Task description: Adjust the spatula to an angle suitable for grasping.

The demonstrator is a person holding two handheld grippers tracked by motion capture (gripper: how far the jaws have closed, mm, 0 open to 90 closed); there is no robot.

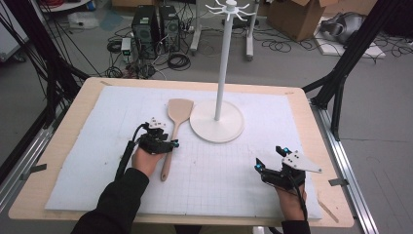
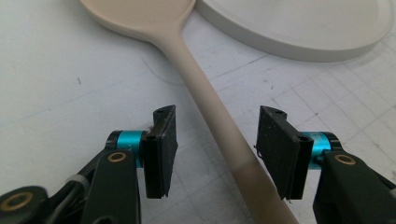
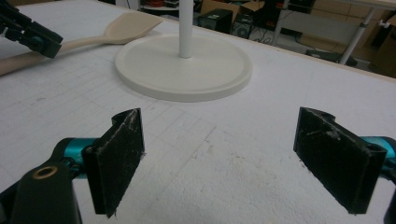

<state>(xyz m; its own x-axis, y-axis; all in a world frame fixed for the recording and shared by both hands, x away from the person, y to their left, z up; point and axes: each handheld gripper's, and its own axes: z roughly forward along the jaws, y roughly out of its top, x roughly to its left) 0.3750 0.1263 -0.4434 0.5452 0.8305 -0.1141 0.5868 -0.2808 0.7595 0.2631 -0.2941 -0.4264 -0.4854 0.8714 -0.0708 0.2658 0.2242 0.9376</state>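
A pale wooden spatula (image 1: 179, 111) lies flat on the white mat, blade away from me, just left of a white hook stand's round base (image 1: 229, 130). My left gripper (image 1: 168, 141) is down at the handle. In the left gripper view the handle (image 2: 201, 88) runs between the two pads. The right pad (image 2: 278, 149) is close beside the handle and the left pad (image 2: 161, 149) stands apart, so the left gripper (image 2: 217, 149) is open. My right gripper (image 1: 268, 158) rests low at the mat's right front. Its jaws (image 3: 219, 154) are wide open around nothing.
The stand's tall white pole (image 1: 223, 58) rises from the base, with hooks at the top. A white gridded mat (image 1: 97, 161) covers the wooden table. In the right gripper view the base (image 3: 154, 74) lies ahead, with the spatula (image 3: 126, 25) and left gripper (image 3: 32, 35) beyond.
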